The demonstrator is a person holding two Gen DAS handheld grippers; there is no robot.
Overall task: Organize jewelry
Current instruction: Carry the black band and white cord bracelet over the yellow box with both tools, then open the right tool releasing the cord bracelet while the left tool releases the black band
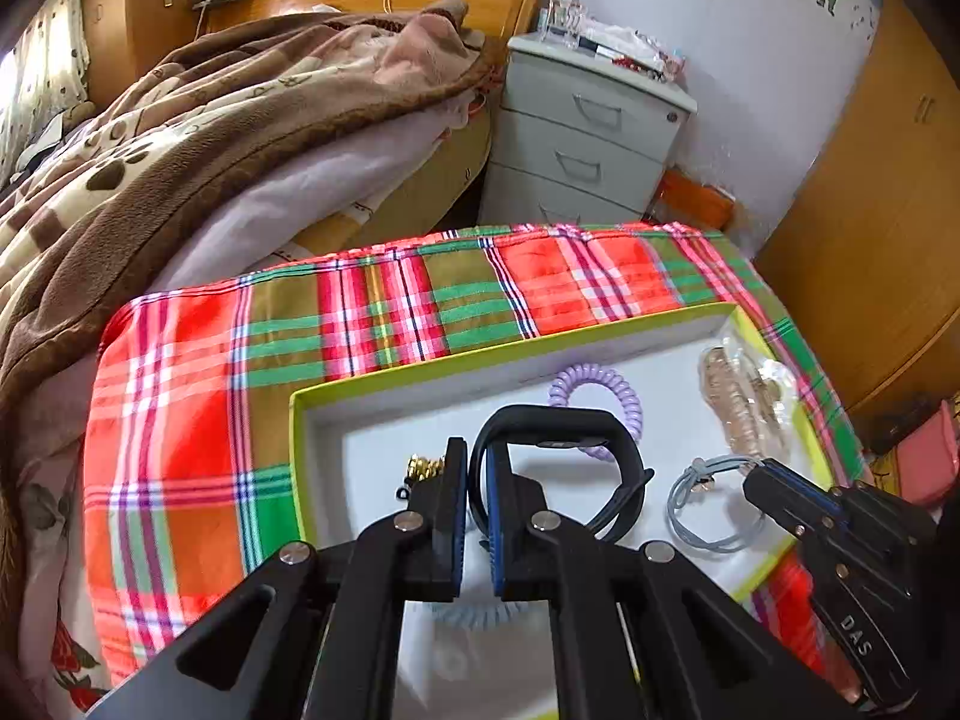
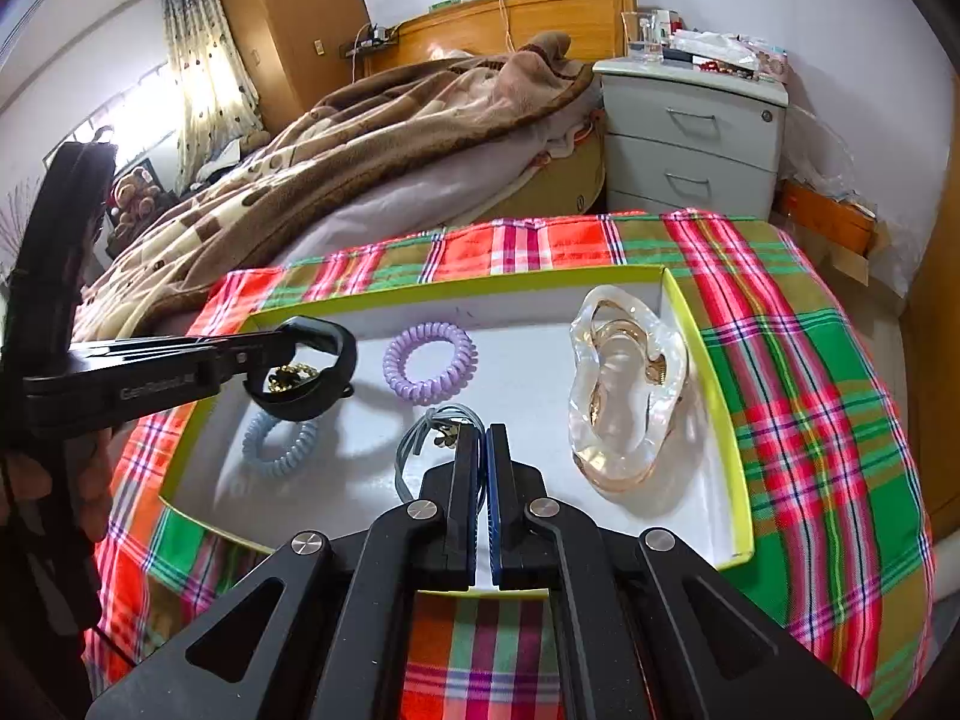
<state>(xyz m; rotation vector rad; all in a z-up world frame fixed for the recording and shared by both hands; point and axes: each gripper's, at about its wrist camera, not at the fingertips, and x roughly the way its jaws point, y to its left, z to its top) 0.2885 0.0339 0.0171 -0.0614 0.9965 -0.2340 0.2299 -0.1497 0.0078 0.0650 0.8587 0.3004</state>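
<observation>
A black wristband (image 1: pixel 558 456) is clamped in the closed left gripper (image 1: pixel 478 468) above the tray's (image 2: pixel 708 372) left side. A grey hair tie (image 2: pixel 420 444) is pinched by the closed right gripper (image 2: pixel 483 438) near the tray's front edge.

left hand-held gripper (image 1: pixel 478 468) clamped, right hand-held gripper (image 2: pixel 483 438) clamped

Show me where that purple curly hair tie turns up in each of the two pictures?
Left wrist view: the purple spiral hair tie lies right of centre in the box, partly behind the black band.
Right wrist view: centre, in full view.
Shared landmark: the box's yellow-green rim just beyond it.
</observation>
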